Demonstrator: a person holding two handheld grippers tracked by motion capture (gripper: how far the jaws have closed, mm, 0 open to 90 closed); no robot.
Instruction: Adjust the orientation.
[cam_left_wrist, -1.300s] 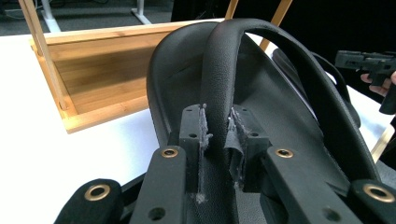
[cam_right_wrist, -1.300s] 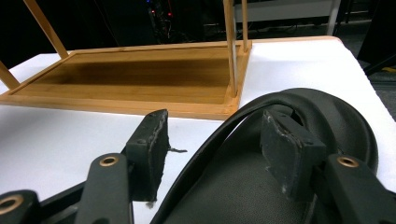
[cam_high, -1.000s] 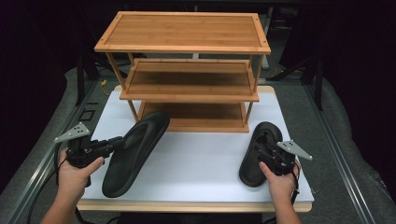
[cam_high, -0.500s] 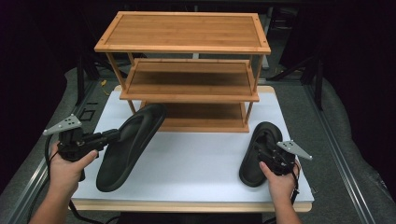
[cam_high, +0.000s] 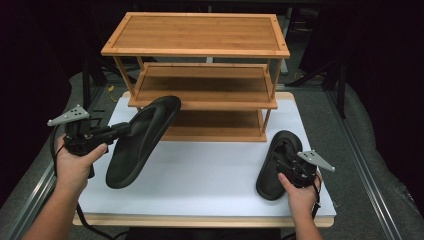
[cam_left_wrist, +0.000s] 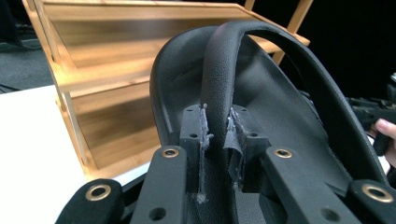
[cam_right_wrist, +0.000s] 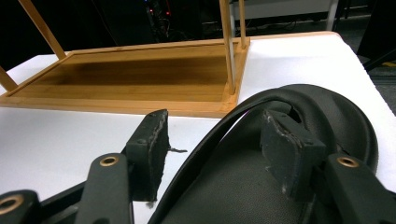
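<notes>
Black sandal (cam_high: 141, 140) now hangs higher off the surface (cam_high: 200, 170), its strap pinched in the left claw (cam_high: 122, 131); right claw (cam_high: 286, 162) stays open astride the other sandal's (cam_high: 272, 172) strap.

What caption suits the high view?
Left gripper lifts one black sandal toward the wooden rack; right gripper rests at another.

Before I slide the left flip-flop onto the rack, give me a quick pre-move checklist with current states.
1. Left tool clamped on the strap of the left flip-flop: ok.
2. Left flip-flop lifted off the white board: ok.
3. Middle shelf of the bamboo rack free: ok.
4. Right tool gripping the right flip-flop: not ok, the pads stand apart around the strap.
5. Right flip-flop flat on the board: ok.
</notes>
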